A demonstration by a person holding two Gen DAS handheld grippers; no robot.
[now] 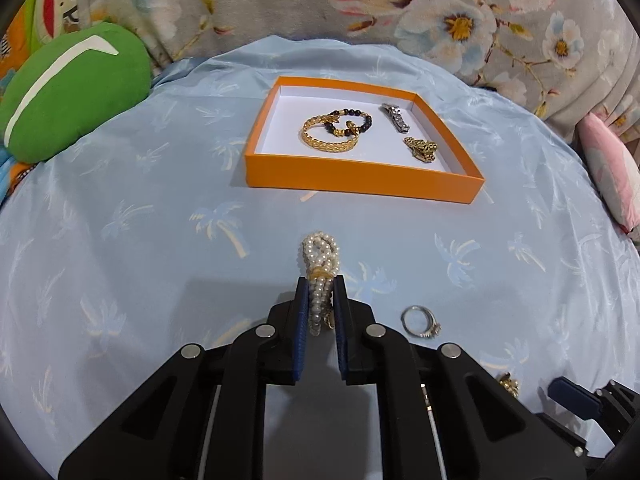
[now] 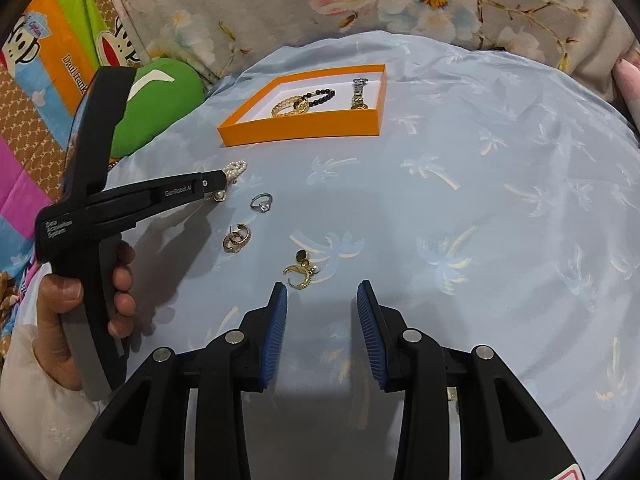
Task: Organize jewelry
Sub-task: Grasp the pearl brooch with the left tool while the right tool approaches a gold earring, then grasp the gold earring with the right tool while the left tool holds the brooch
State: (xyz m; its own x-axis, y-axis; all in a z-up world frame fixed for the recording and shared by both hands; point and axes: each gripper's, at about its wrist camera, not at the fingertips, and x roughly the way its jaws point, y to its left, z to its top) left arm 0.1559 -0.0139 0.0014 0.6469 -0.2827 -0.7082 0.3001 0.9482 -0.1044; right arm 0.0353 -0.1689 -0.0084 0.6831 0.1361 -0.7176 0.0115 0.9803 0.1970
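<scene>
My left gripper (image 1: 321,284) is shut on a pearl bracelet (image 1: 319,256), just above the blue cloth; it also shows in the right wrist view (image 2: 236,170). The orange tray (image 1: 360,178) lies ahead, holding a gold bracelet (image 1: 329,136), a dark bead bracelet (image 1: 354,122), a silver watch band (image 1: 394,117) and a gold piece (image 1: 422,149). A silver ring (image 1: 420,321) lies to the right of the left gripper. My right gripper (image 2: 322,290) is open and empty, just behind gold earrings (image 2: 302,270). Gold hoops (image 2: 237,238) and the ring (image 2: 262,202) lie to its left.
A green cushion (image 1: 76,88) lies at the far left of the blue palm-print cloth (image 1: 160,240). A floral blanket (image 1: 440,12) runs along the back. A pink pillow (image 1: 612,172) sits at the right edge. The tray (image 2: 304,130) shows in the right wrist view too.
</scene>
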